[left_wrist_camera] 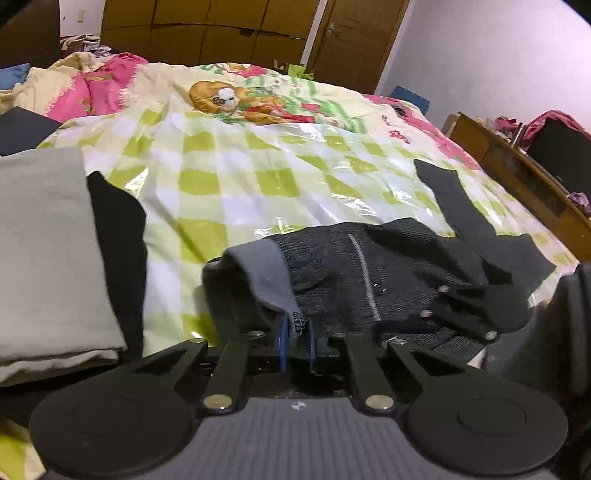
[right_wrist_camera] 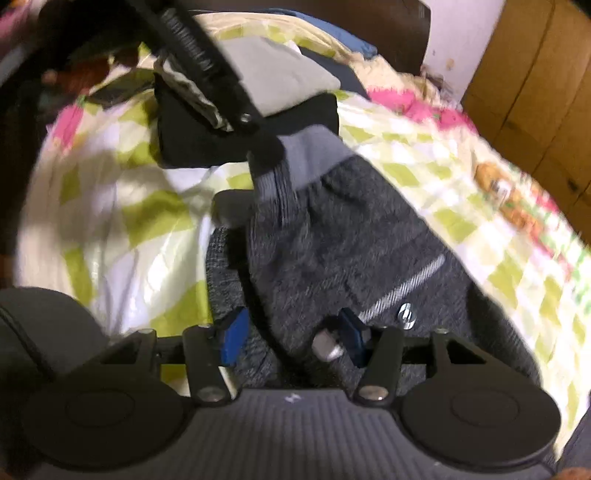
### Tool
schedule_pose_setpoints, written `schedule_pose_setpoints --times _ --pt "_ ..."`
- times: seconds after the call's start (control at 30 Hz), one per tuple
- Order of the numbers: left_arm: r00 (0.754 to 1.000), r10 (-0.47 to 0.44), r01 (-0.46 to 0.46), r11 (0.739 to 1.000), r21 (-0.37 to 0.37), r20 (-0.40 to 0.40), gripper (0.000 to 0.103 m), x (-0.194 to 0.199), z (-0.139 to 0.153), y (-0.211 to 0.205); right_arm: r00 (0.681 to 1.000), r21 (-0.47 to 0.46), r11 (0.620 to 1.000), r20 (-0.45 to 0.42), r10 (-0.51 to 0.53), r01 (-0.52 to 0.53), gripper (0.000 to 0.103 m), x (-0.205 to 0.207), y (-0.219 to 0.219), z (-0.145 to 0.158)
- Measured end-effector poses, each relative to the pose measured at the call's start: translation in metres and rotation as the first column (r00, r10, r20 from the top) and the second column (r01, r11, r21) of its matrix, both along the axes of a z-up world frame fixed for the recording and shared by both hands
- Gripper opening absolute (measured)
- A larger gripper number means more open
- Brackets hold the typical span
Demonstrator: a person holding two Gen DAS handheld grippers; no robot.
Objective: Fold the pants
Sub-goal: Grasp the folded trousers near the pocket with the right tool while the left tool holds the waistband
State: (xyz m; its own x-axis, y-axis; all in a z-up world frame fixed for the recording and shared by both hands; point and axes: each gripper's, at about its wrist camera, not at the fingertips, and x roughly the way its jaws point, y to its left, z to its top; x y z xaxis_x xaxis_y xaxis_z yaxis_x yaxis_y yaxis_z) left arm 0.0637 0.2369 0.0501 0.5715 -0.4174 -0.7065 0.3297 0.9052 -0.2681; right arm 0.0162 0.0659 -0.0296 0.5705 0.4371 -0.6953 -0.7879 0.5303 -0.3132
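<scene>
Dark grey pants with a lighter grey waistband and a pale side stripe lie bunched on the checked bed cover. My left gripper is shut on the pants' fabric between its blue pads. My right gripper's fingers lie on the pants at the right in the left wrist view. In the right wrist view the pants hang in front, held up at the waistband by the other gripper's arm. My right gripper stands open with pants fabric between its blue pads.
A folded grey garment on a black one lies at the left on the bed. Crumpled pink and cream bedding lies behind. A wooden wardrobe and door stand beyond; a wooden shelf is at the right.
</scene>
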Motion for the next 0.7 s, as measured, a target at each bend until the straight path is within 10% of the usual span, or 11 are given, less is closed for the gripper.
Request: schedule_pose_setpoints --times 0.23,0.47,0.7 --pt "1.000 0.022 -0.021 1.000 -0.016 0.016 0.025 0.002 0.009 0.008 0.989 -0.078 0.996 0.136 0.052 -0.042 0.053 -0.013 0.006 -0.005" --pt "1.000 0.022 -0.022 1.000 -0.013 0.017 0.024 -0.003 0.011 0.011 0.994 0.040 0.998 -0.101 -0.049 0.054 0.007 0.010 -0.005 0.016" --pt "0.998 0.057 -0.057 0.998 -0.009 -0.010 0.024 -0.011 0.000 0.021 0.984 0.057 0.997 -0.173 -0.043 0.054 0.007 0.003 -0.009 0.018"
